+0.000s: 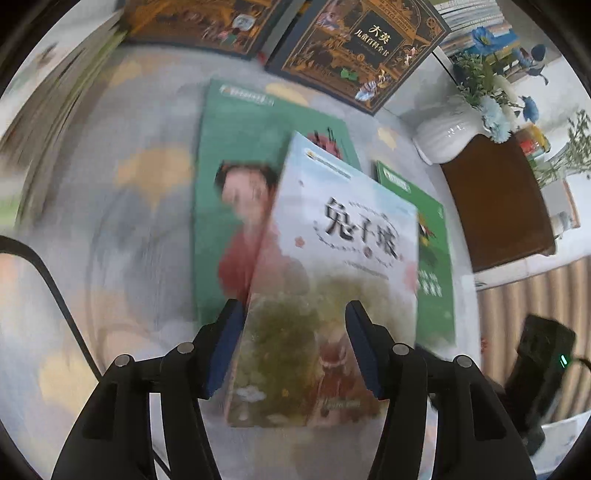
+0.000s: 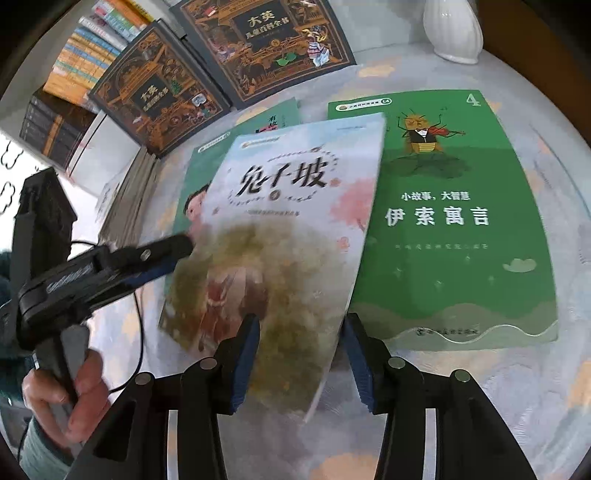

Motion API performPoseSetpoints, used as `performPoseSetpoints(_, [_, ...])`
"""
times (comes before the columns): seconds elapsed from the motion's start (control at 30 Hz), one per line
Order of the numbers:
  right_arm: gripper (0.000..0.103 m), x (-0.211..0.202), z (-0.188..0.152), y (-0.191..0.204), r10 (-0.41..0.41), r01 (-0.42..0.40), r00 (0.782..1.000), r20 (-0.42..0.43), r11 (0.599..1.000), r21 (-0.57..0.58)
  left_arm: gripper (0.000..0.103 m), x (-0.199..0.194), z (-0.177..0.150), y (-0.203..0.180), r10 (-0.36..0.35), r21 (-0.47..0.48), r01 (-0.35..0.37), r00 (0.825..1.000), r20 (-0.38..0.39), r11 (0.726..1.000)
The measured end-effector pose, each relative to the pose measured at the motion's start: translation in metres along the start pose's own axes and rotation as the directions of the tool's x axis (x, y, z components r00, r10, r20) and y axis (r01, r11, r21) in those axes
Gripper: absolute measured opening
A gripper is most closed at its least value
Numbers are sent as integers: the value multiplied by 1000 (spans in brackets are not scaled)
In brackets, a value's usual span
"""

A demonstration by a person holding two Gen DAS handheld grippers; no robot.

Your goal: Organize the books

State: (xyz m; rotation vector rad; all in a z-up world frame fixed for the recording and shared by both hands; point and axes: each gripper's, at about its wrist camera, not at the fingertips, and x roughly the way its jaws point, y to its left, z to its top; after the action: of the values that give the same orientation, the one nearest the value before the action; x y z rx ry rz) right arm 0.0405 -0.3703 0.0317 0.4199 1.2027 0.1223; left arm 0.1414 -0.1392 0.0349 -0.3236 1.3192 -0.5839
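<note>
A pale book (image 1: 343,258) with a rabbit-hill cover is raised and tilted above a green portrait book (image 1: 236,147) that lies flat. My left gripper (image 1: 295,347) has this book's near end slanted between its fingers, with one pad against its left edge. In the right wrist view the left gripper (image 2: 183,251) bites the pale book (image 2: 288,221) at its left edge. My right gripper (image 2: 303,358) stands open around the book's near right corner; a gap shows beside the right pad. A green fable book (image 2: 443,221) lies flat to the right.
Two dark ornate books (image 2: 266,44) (image 2: 159,96) lie at the back, with stacked books (image 2: 85,62) behind them. A white vase (image 2: 454,29) with blue flowers stands at the back right. The patterned tablecloth (image 2: 517,406) is bare at the near right. A person's hand (image 2: 81,391) grips the left handle.
</note>
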Motion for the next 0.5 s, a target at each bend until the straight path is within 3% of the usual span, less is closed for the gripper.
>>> performPoseSetpoints(0.1, [47, -4, -15, -3, 15, -16, 998, -55, 1000, -21, 54, -13, -45, 6, -22, -24, 22, 1000, -12, 999])
performPoseSetpoints(0.2, [47, -3, -42, 2, 39, -46, 993, -111, 997, -64, 54, -23, -86, 12, 5, -52, -5, 1000, -3, 999])
performPoseSetpoints(0.3, [47, -7, -64, 15, 14, -30, 994, -108, 988, -151, 45, -34, -115, 16, 24, -71, -23, 1000, 14, 997])
performPoseSetpoints(0.5, [44, -19, -86, 3, 36, -46, 995, -88, 992, -119, 44, -52, -158, 28, 72, -144, -66, 997, 37, 987])
